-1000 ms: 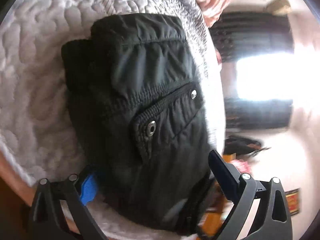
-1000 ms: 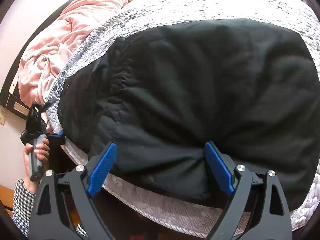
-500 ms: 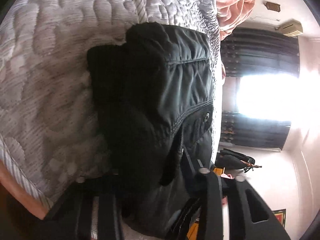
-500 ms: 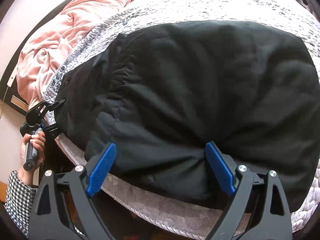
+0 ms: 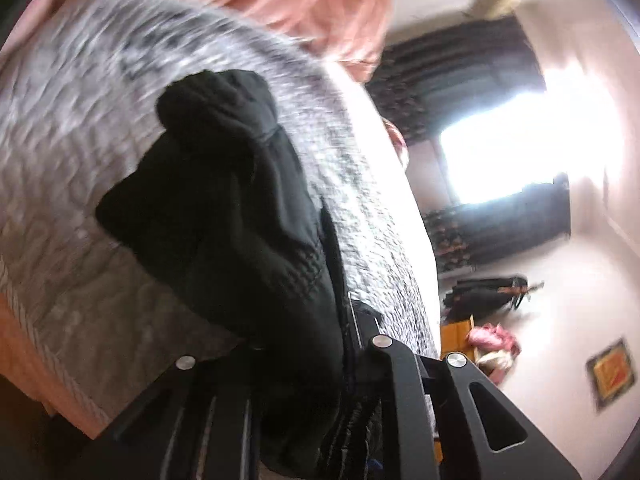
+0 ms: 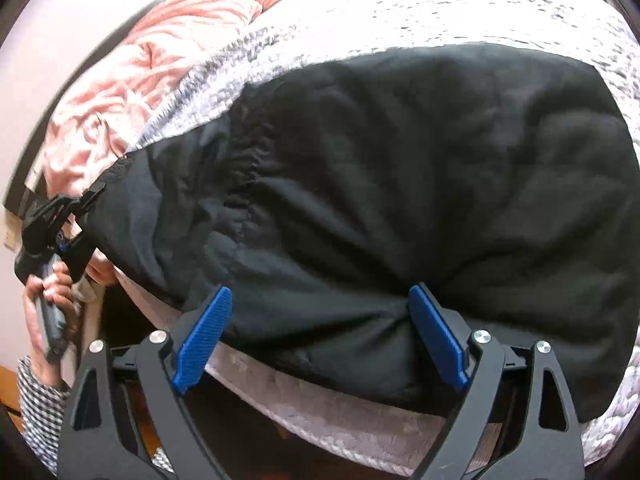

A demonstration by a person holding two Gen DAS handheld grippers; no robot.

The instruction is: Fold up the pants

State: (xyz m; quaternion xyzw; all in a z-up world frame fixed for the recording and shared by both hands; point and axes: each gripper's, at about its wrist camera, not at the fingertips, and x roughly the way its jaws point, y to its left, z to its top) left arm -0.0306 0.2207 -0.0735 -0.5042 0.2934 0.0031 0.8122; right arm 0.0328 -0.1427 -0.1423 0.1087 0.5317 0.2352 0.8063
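**Left gripper pinches the waist end while the right waits open at the near hem**

The black pants (image 6: 400, 184) lie spread on the grey quilted bedspread (image 6: 420, 12), close to its near edge, and one part hangs a little over this edge. A pink blanket (image 6: 132, 76) is bunched at the far left of the bed, well apart from the work.

The left gripper (image 5: 320, 364) has its jaws pressed together on a thick bunch of the fabric, at the left end of the garment. In its own view the cloth runs up from between the fingers and rises off the bedspread, so I judge that this end is being lifted in order to carry it over the rest. In the right wrist view the same gripper (image 6: 86, 216) is seen at the far left, touching the corner of the pants, with the person's hand (image 6: 48, 296) around the handle.

The right gripper (image 6: 320, 332) has its jaws spread wide, one blue pad (image 6: 204, 332) on each side of a gathered fold at the near edge. The fabric sits between the pads but is not squeezed. Probably it waits there to take this edge, so that both ends can move together.

The left view is blurred, so fine details of the cloth there cannot be told. The fold is, by my judgement, only at its beginning.
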